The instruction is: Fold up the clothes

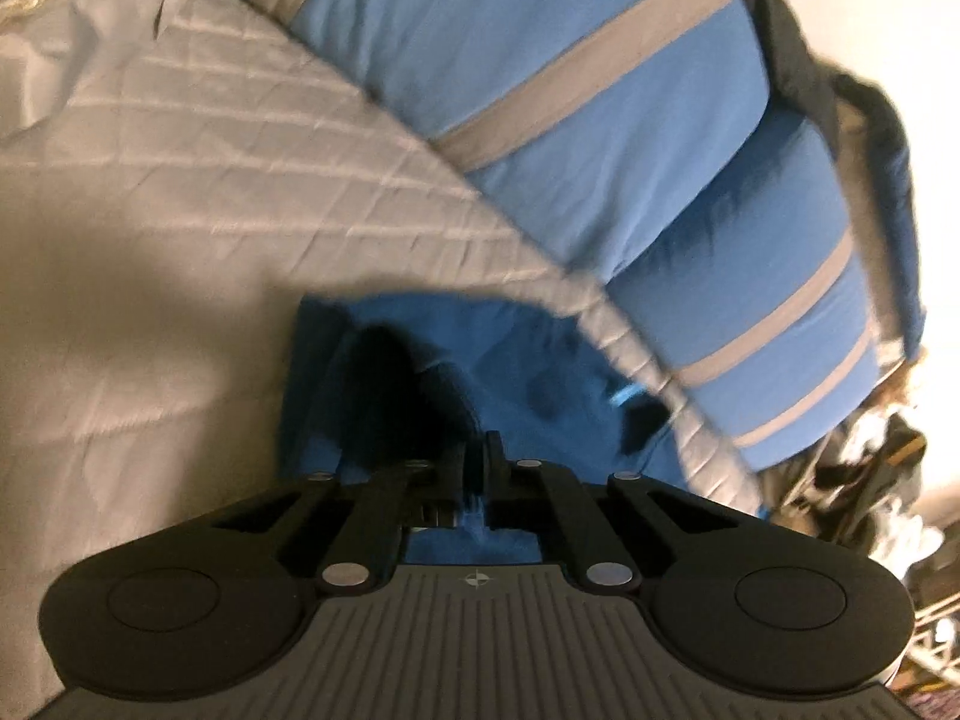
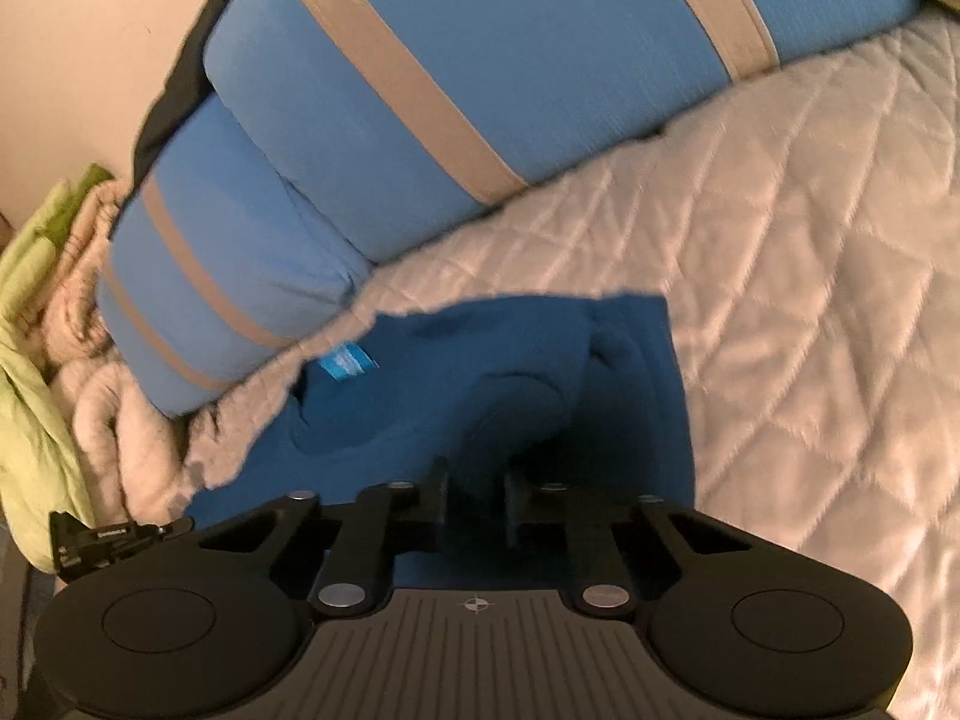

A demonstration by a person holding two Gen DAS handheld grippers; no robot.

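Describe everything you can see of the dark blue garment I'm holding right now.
The dark blue garment looks like soft knit cotton, rumpled and motion-blurred. A small light-blue label shows near its far edge. It hangs over the quilted white bedspread, its far edge near the blue, grey-striped pillows. The left claw is shut on a pinch of it; the right claw grips a thicker bunch, jaws slightly apart. What type of garment it is cannot be told.
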